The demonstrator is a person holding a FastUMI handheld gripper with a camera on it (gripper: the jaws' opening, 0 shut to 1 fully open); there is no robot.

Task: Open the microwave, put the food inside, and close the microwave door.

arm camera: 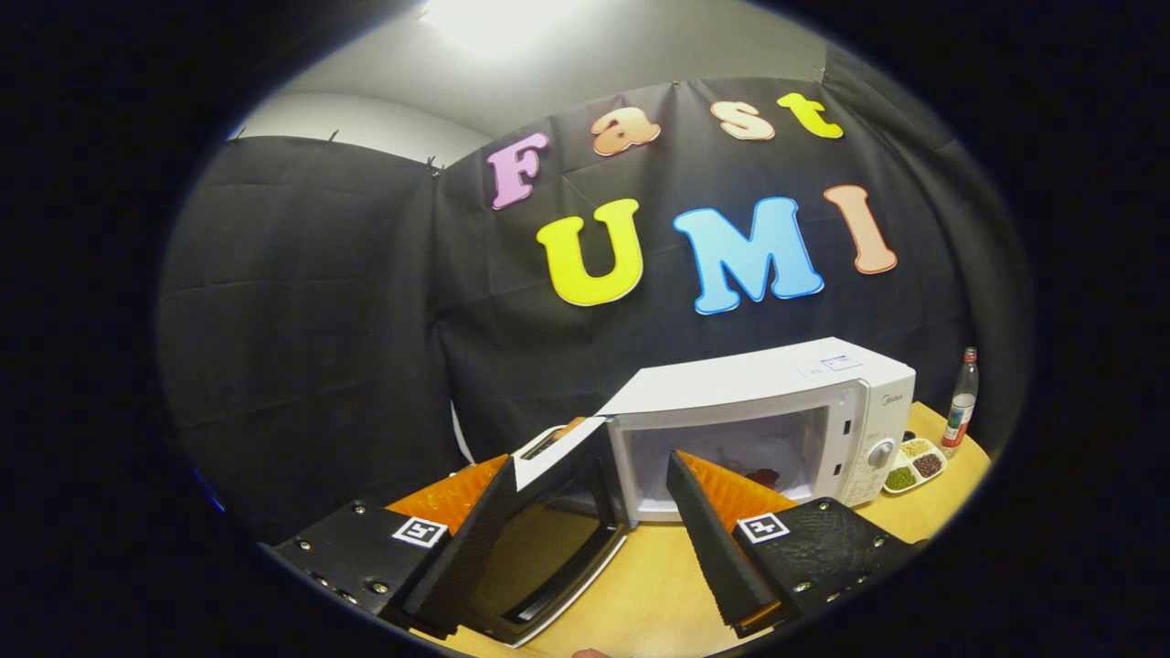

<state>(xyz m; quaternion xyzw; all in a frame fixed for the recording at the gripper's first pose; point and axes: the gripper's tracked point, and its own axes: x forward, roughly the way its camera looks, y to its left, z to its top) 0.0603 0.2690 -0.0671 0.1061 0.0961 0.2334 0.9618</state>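
A white microwave point(777, 388) stands on the wooden table point(654, 585), just beyond my fingers. Its door point(548, 548), dark-windowed, is swung wide open to the left and sits low in the gap between my fingers. Inside the lit cavity lies a small dark red item point(764, 476), likely the food; my right finger partly hides it. My gripper point(592, 460) is open, with its fingers on either side of the door's free edge. Neither finger visibly presses on the door, and nothing is held.
A small divided tray point(914, 464) of beans and grains sits at the microwave's right side, by its control knob point(880, 451). A glass bottle point(960, 408) with a red label stands behind the tray near the table's right edge. Black cloth walls the booth.
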